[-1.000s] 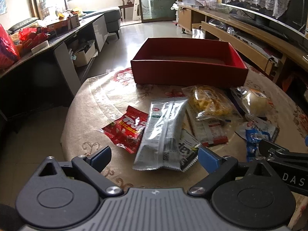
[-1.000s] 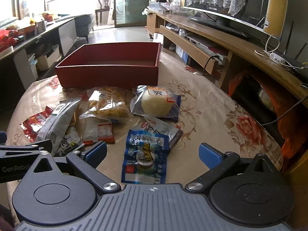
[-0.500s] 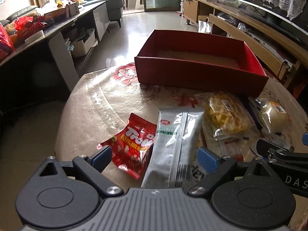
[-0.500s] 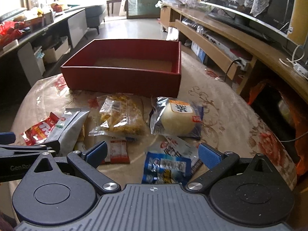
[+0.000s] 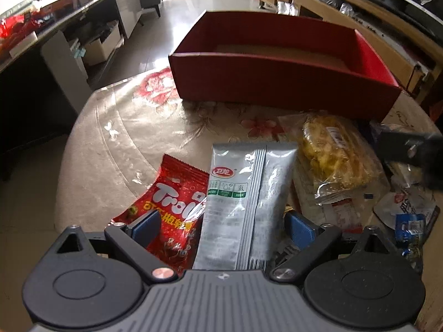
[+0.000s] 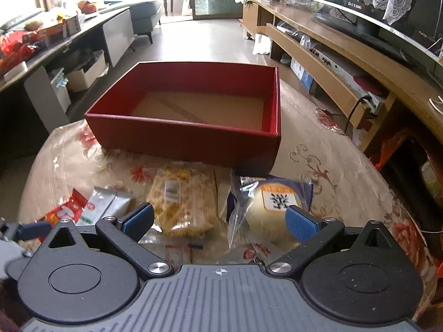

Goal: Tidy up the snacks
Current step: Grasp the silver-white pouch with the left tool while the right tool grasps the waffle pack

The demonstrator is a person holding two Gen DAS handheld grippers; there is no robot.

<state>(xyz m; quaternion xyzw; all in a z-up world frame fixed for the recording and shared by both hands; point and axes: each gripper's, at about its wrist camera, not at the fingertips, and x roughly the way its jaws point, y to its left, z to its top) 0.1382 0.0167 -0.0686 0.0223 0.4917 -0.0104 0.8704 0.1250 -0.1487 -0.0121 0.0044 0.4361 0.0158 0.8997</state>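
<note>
Both claws spread wide, nothing gripped, over the snack pile.

We see the left gripper [image 5: 223,225] straddling the silver sachet [image 5: 238,204] and overlapping red packet [image 5: 171,207], so we risk pinching both. The right gripper [image 6: 220,220] hangs above the bun pack [image 6: 270,210]. The red box [image 6: 191,141] beyond sits empty; its near wall could snag.

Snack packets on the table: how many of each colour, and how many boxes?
Red packet: 1
Silver packet: 1
Clear packet of yellow snack: 1
Clear packet with a pale bun: 1
Blue packet: 1
Red box, nothing in it: 1
Total: 6, with more wrappers partly hidden underneath.
</note>
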